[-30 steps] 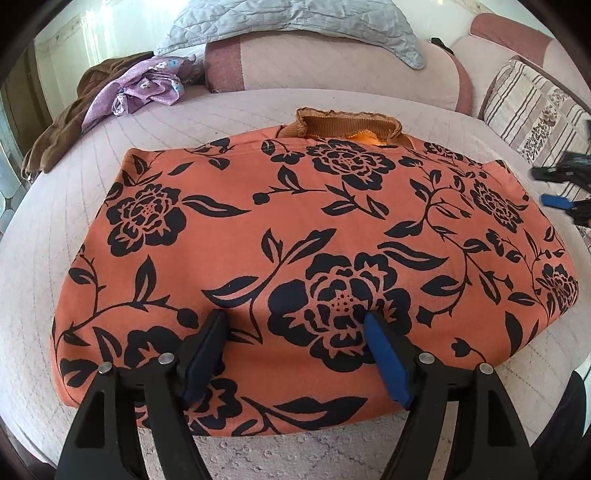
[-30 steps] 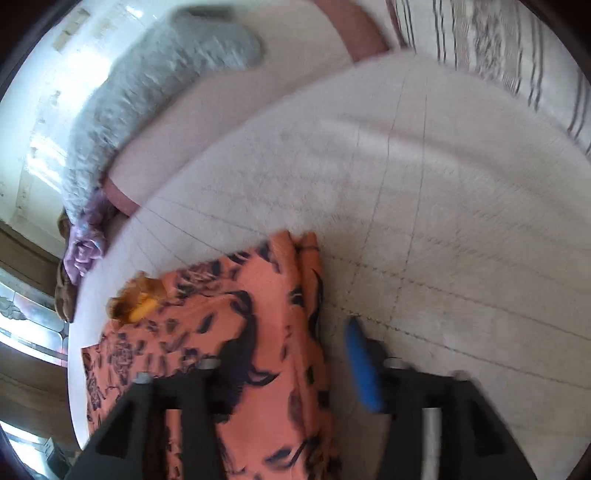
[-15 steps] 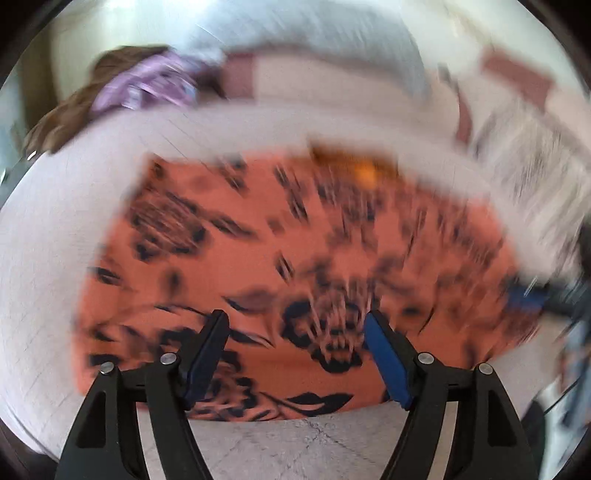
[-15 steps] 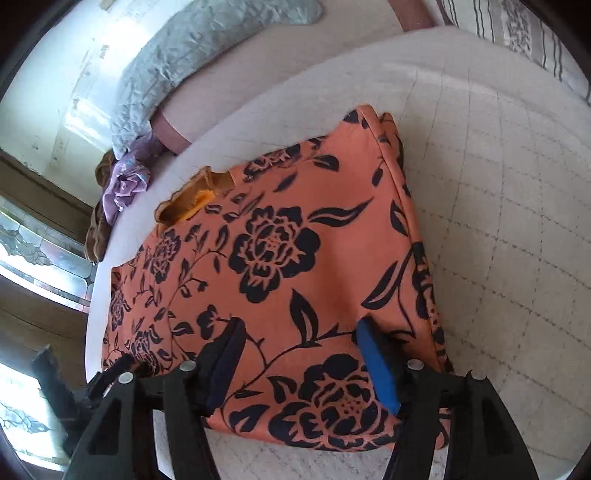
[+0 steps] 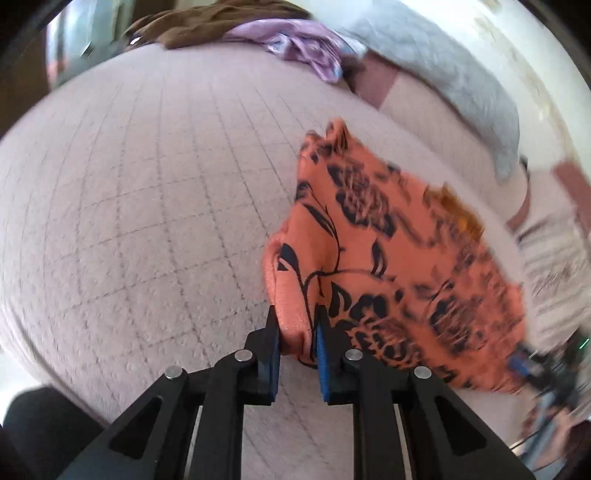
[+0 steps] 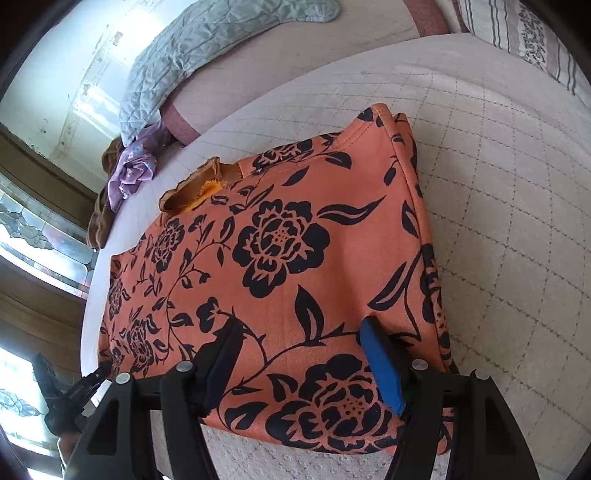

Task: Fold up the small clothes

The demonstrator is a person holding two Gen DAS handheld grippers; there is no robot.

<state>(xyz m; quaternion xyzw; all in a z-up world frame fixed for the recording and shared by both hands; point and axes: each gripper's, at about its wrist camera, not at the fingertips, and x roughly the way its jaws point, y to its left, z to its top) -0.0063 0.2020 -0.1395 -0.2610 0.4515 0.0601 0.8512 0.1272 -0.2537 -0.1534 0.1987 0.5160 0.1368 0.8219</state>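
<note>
Orange fabric printed with black flowers makes up the garment, which lies spread flat on the pale quilted bed cover. In the right wrist view we read its long axis as running from the near right corner toward the far left. Its brown collar sits on the far long edge and faces the padded headboard. The right-hand short edge is a doubled fold resting on the cover.

We see the left gripper at the near left corner of the garment. Its jaws are closing, and a thick roll of orange cloth stands between them with both pads pressing on it. That corner is bunched and raised off the cover.

We see the right gripper over the near right part of the garment. Its jaws are opening and stand wide. The printed surface lies flat between the fingers, and nothing is pinched between them.

Beyond the garment, a purple garment and a brown garment lie heaped at the far edge of the bed. A grey quilted blanket drapes over the headboard. A striped pillow lies at the far right.
</note>
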